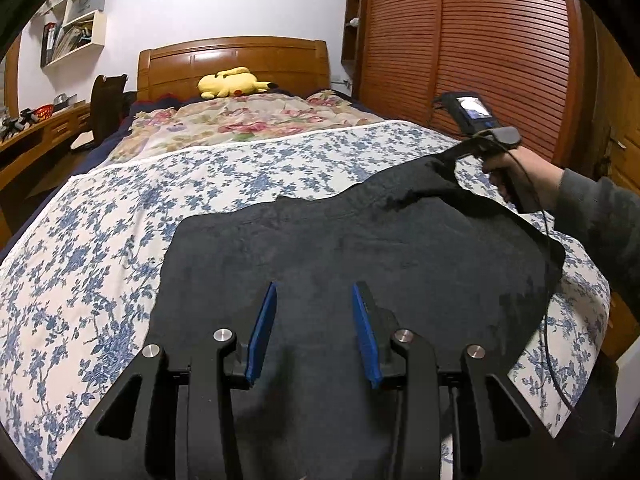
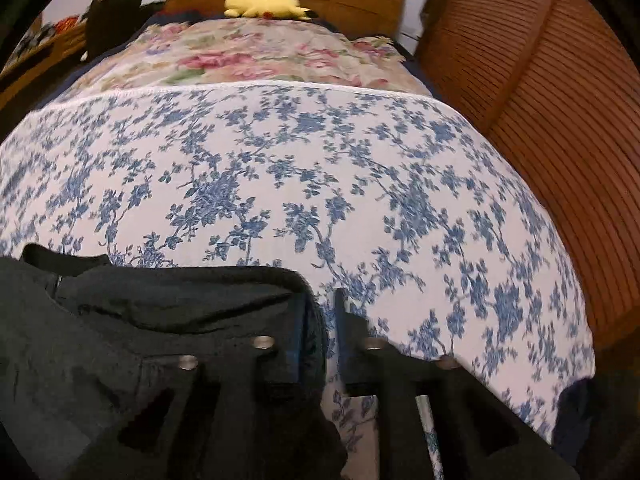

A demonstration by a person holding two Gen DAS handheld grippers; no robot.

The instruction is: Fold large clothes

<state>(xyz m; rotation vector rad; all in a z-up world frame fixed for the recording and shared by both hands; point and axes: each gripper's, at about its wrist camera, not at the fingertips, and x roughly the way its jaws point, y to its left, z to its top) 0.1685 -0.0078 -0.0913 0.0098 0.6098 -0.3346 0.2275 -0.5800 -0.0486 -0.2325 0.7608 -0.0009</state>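
A large black garment (image 1: 360,248) lies spread on the bed's blue-flowered sheet (image 1: 120,208). My left gripper (image 1: 314,292) is open just above the garment's near part, with blue pads (image 1: 264,320) apart. My right gripper (image 1: 440,162) grips the garment's far right corner and lifts it off the sheet. In the right wrist view the gripper (image 2: 322,300) has its jaws nearly together with black cloth (image 2: 160,320) bunched between and over the left finger. The view is blurred.
A pink-flowered quilt (image 1: 248,120) and a yellow plush toy (image 1: 230,82) lie near the wooden headboard (image 1: 236,58). A slatted wooden wardrobe (image 1: 480,40) stands along the right. A desk (image 1: 36,132) and wall shelves (image 1: 76,28) are at left.
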